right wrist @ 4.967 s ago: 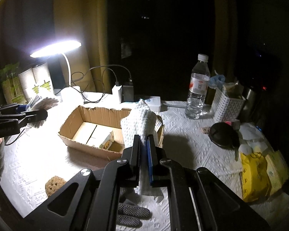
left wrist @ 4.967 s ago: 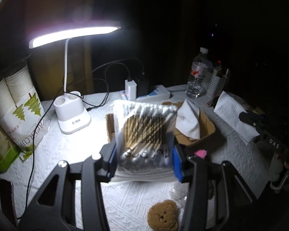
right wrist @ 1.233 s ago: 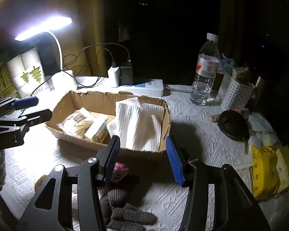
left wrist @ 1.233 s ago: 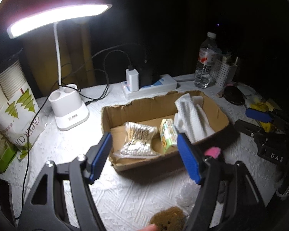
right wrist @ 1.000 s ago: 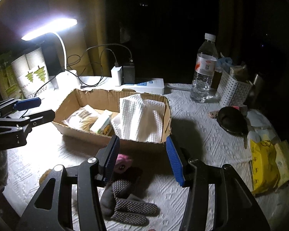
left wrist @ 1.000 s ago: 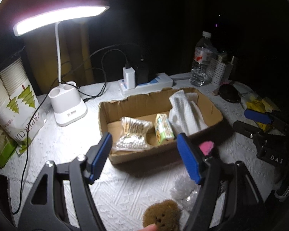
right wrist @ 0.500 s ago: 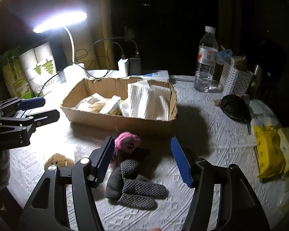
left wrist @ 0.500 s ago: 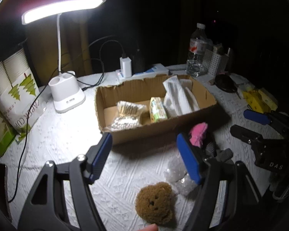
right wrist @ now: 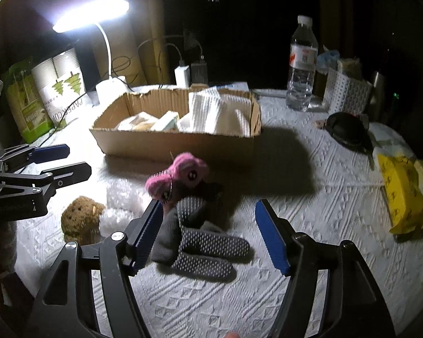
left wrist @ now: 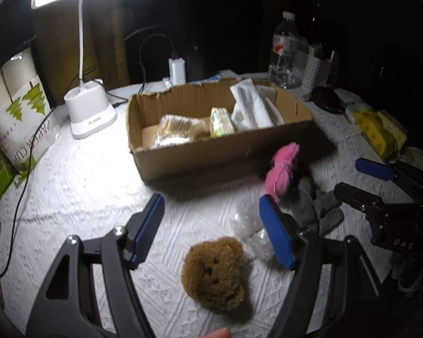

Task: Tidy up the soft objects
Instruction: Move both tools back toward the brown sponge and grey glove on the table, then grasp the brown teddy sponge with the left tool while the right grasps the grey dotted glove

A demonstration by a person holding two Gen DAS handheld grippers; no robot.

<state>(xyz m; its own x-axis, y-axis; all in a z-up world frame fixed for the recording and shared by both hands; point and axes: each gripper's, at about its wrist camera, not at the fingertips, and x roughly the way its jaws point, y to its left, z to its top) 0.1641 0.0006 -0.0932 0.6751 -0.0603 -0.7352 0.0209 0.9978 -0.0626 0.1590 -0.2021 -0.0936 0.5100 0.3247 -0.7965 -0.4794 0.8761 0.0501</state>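
Fingers on my left gripper (left wrist: 211,232) stand spread with nothing between the pads; they hang over the white patterned surface (left wrist: 79,186), and the brown plush toy (left wrist: 214,273) lies low in that frame, just below the gap between them. A crumpled clear plastic bag (left wrist: 249,225) sits beside the toy, half behind the right-hand finger.

My right gripper (right wrist: 207,232) has its fingers spread and its jaws are opening. The grey dotted gloves (right wrist: 203,242) lie on the surface in the gap between the pads, touched by neither as far as I can tell. A pink plush toy (right wrist: 177,178) rests against the upper end of the gloves, near the middle of the right wrist view.

Beyond these, in the upper middle of both views, the cardboard box (right wrist: 177,143) stands open. Inside it I see a folded white towel (right wrist: 220,115) at the right end, a small green-and-yellow packet (left wrist: 220,122) in the middle, and a clear pack of cotton swabs (left wrist: 173,131) toward the left end.

At the upper left a lit white desk lamp (left wrist: 90,109) stands beside a sleeve of paper cups (left wrist: 17,118). A water bottle (right wrist: 301,64) and a white perforated basket (right wrist: 347,95) stand at the upper right, with a yellow packet (right wrist: 400,194) at the right edge.
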